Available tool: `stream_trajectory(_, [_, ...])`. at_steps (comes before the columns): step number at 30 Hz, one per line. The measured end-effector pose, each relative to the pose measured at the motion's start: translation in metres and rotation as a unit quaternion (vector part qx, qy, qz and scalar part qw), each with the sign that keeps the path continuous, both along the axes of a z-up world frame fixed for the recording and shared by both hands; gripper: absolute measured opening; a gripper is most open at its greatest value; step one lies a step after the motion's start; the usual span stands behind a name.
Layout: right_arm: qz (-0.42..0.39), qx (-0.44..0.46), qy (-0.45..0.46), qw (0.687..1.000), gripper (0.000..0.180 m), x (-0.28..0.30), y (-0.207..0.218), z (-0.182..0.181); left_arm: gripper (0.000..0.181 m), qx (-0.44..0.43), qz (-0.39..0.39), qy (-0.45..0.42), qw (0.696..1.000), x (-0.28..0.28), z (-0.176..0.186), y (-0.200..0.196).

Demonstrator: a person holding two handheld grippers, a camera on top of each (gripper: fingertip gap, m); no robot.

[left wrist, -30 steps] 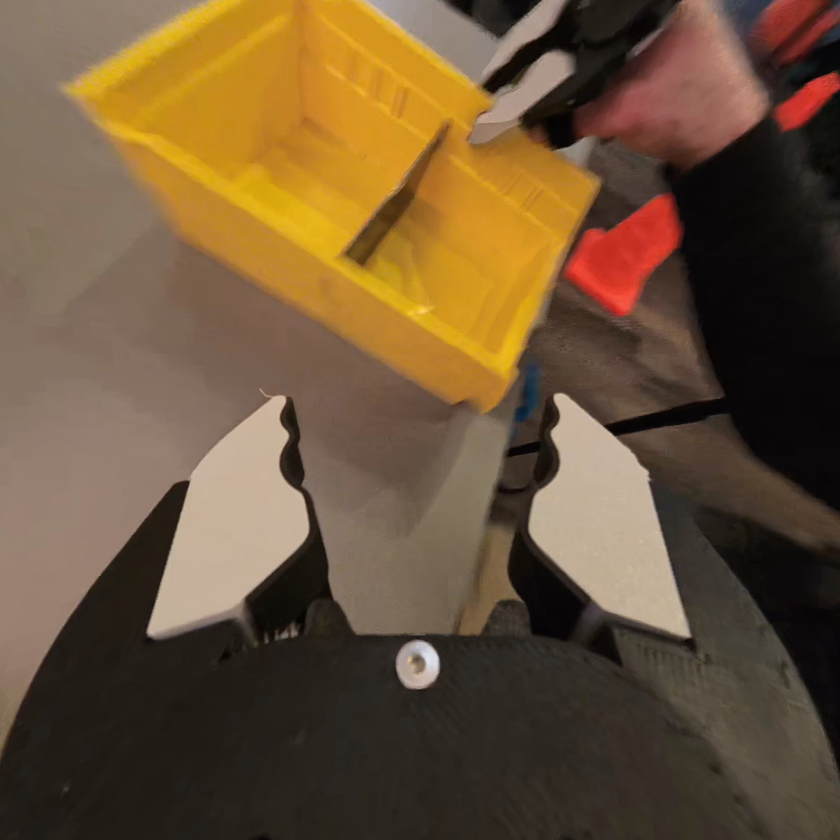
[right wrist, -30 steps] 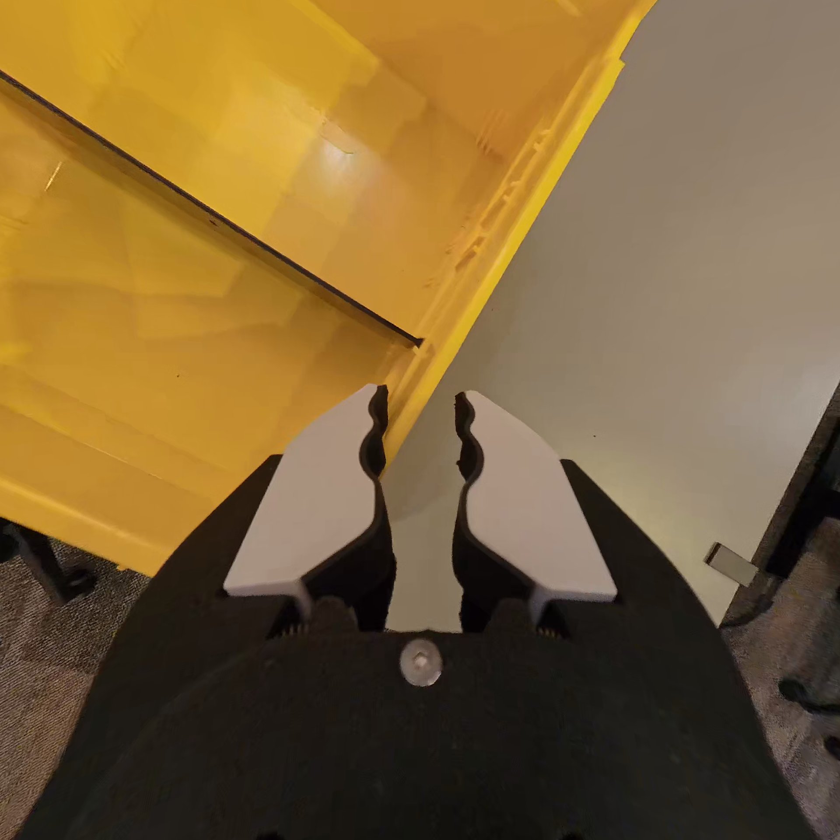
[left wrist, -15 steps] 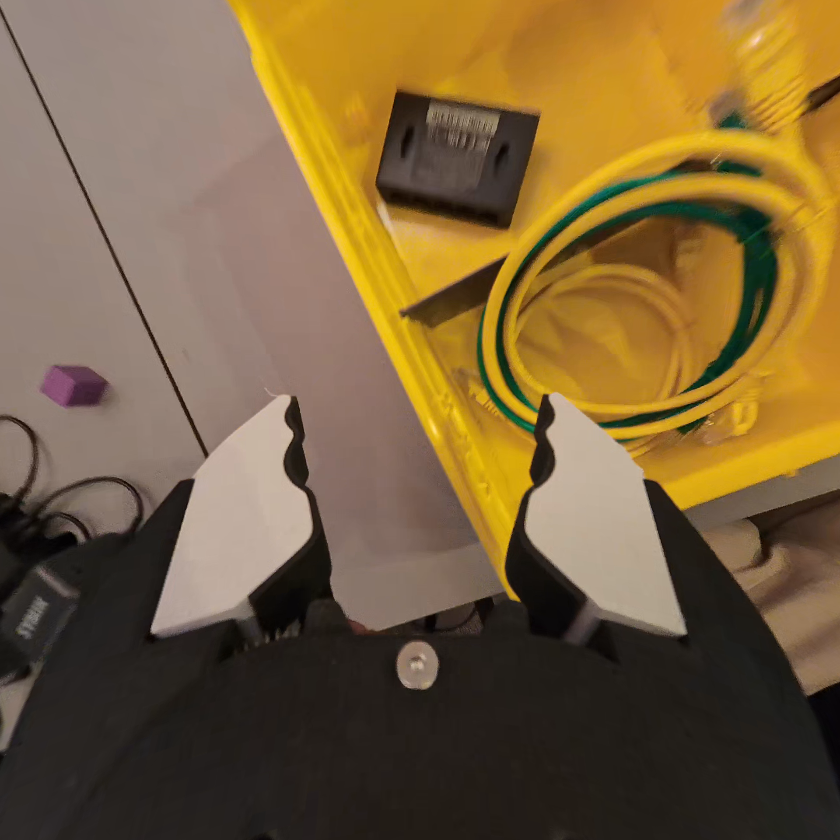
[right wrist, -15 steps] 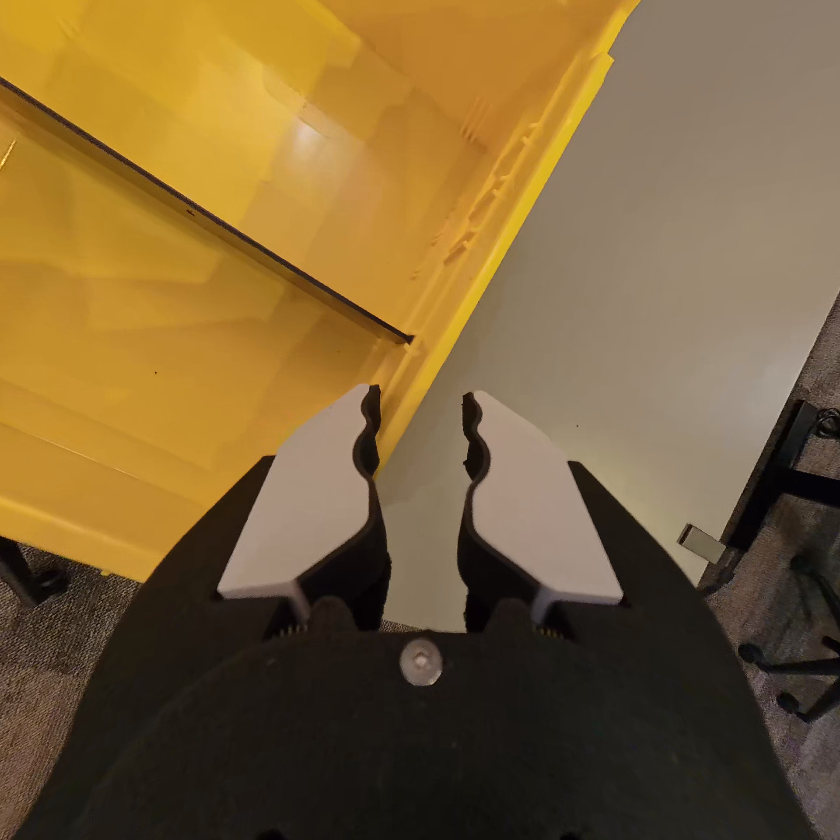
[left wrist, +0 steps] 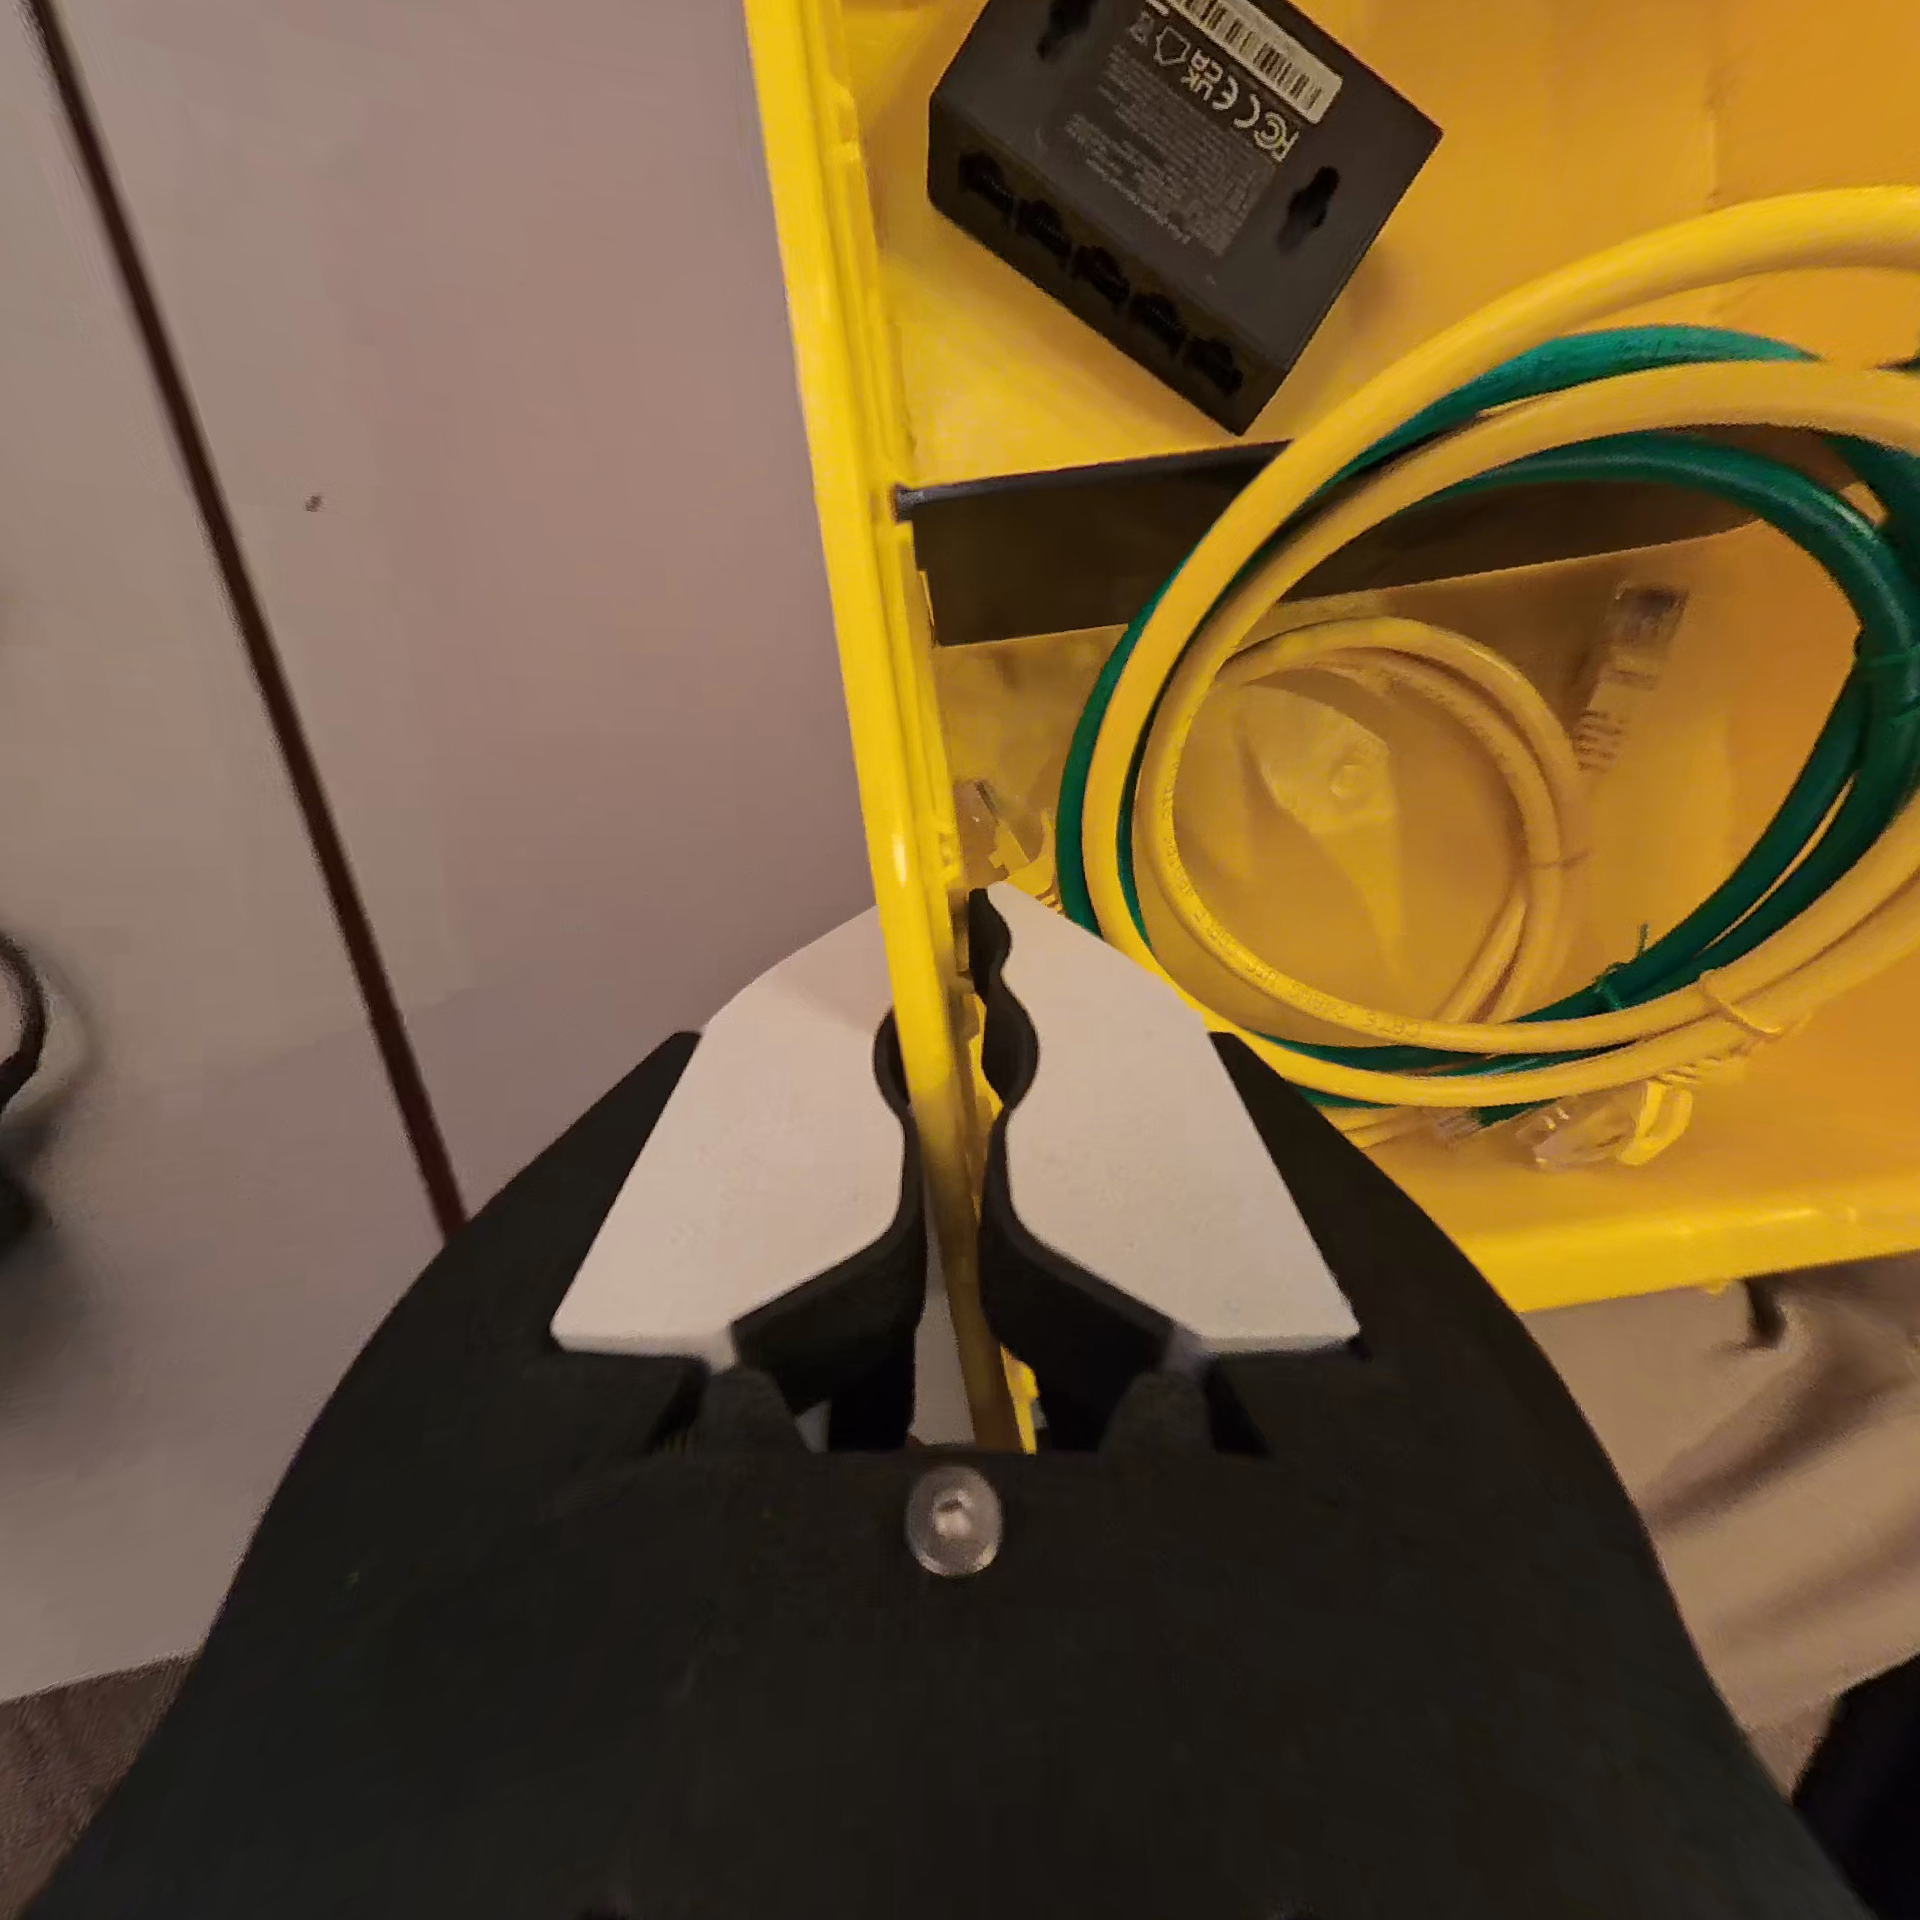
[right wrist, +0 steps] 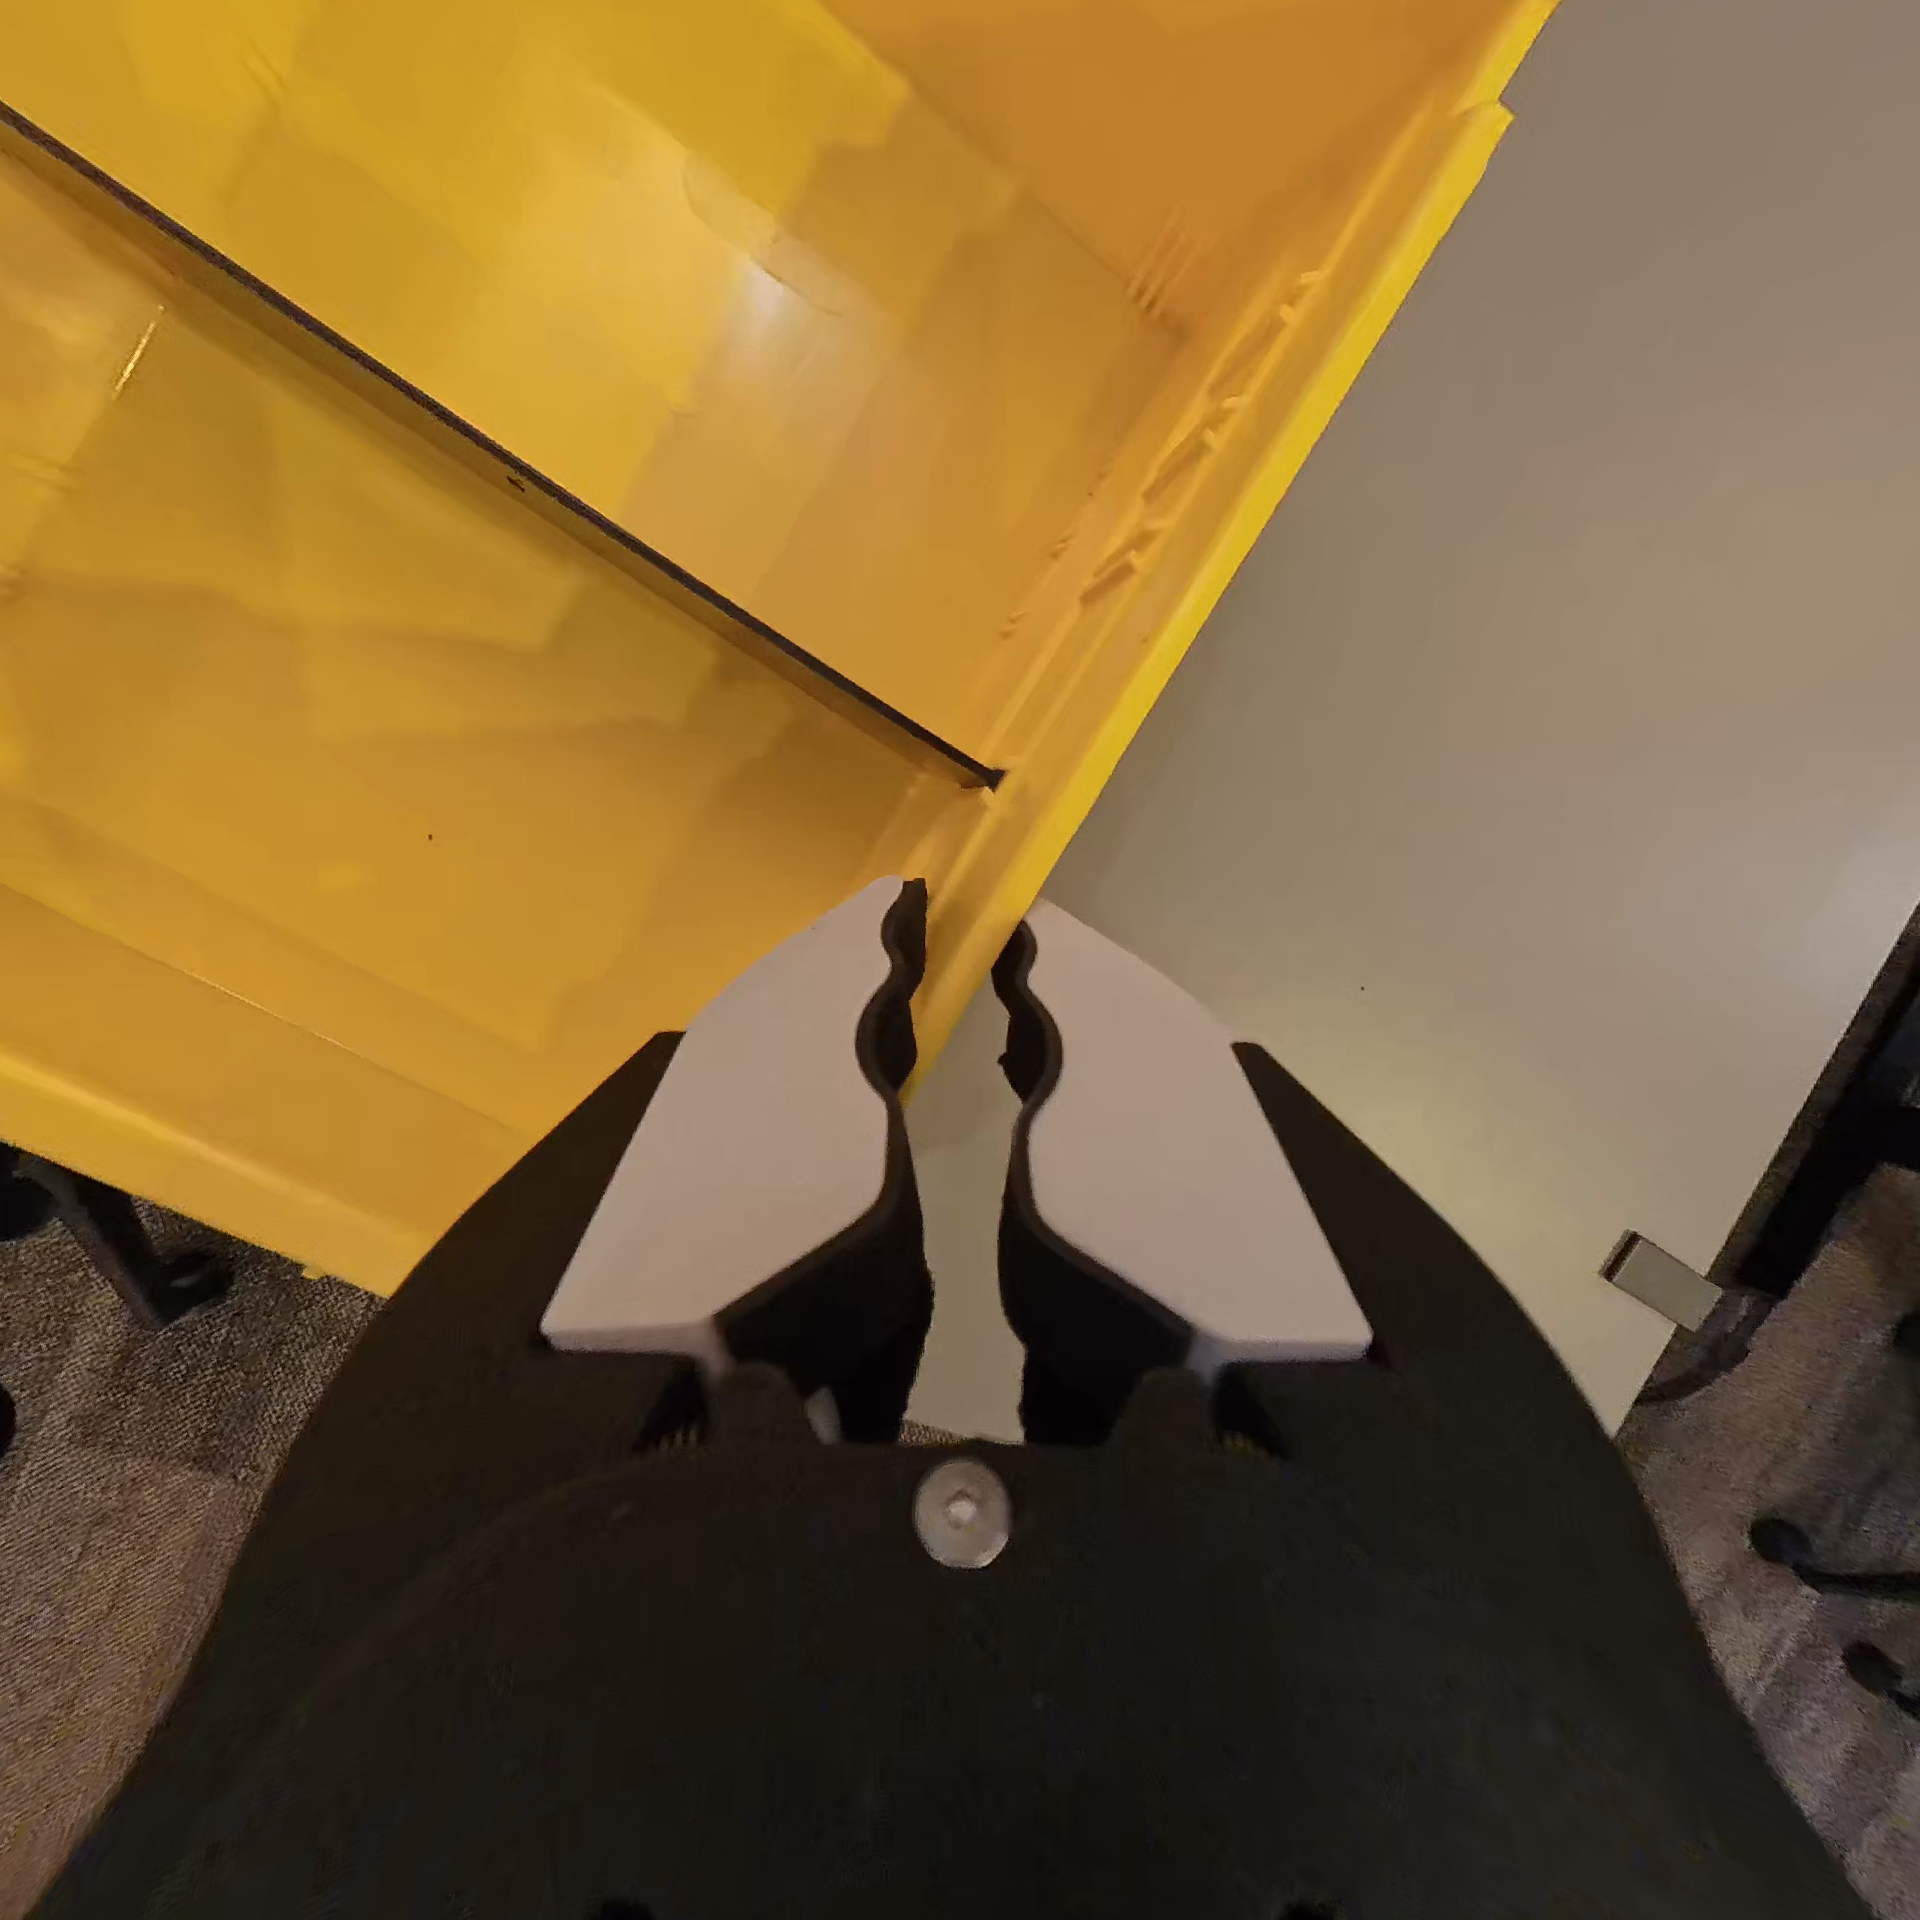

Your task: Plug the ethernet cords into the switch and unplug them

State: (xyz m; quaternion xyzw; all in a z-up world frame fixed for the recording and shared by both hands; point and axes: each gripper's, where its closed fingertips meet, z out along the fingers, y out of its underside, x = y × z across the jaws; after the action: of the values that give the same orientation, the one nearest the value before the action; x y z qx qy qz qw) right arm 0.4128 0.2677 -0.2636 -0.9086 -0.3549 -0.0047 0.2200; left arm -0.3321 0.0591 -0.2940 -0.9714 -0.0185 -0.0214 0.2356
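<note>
yellow bin (left wrist: 1662,125), black divider (left wrist: 1039,561), white table (left wrist: 520,520)

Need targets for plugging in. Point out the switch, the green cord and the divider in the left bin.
switch (left wrist: 1184,177), left wrist view, on its labelled top face.
green cord (left wrist: 1881,582), left wrist view, on the coil's right bend.
divider (left wrist: 1060,551), left wrist view, on its dark face.

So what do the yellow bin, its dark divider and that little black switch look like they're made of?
Yellow bin: moulded plastic, probably; glossy, with ribbed slots in its thin wall.
Divider: a thin dark sheet with a soft sheen; plastic or metal, hard to tell.
Switch: matte black casing, likely plastic, with a label and keyhole slots.
</note>
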Motion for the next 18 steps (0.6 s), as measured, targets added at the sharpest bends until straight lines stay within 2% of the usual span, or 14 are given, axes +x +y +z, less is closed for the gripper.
stream_trajectory(1, [0.003, 0.000, -0.007, 1.000, 0.012, 0.003, 0.001, 0.000, 0.004, 0.001, 0.008, 0.004, 1.000, -0.005, 0.000, -0.004])
stream_trajectory(4, [0.022, -0.001, -0.027, 0.999, 0.013, 0.012, 0.004, 0.000, 0.004, 0.003, 0.036, 0.005, 0.999, -0.016, 0.000, -0.018])
stream_trajectory(9, [0.052, 0.007, -0.042, 0.998, 0.016, 0.019, 0.008, 0.000, 0.035, 0.035, 0.070, -0.043, 0.996, -0.026, 0.002, -0.032])
stream_trajectory(11, [0.033, 0.030, -0.053, 0.998, 0.032, 0.021, 0.012, 0.005, 0.047, 0.052, 0.082, -0.048, 0.994, -0.032, 0.009, -0.034])
stream_trajectory(13, [0.014, 0.062, -0.054, 0.997, 0.049, 0.020, 0.014, 0.017, 0.057, 0.081, 0.081, -0.030, 0.993, -0.038, 0.028, -0.033])
stream_trajectory(16, [-0.004, 0.129, -0.050, 0.990, 0.055, 0.010, 0.011, 0.049, 0.062, 0.148, 0.044, 0.048, 0.987, -0.041, 0.075, -0.018])
stream_trajectory(18, [0.015, 0.167, -0.012, 0.986, 0.051, -0.020, 0.003, 0.074, 0.066, 0.148, -0.014, 0.071, 0.986, -0.027, 0.095, 0.000])
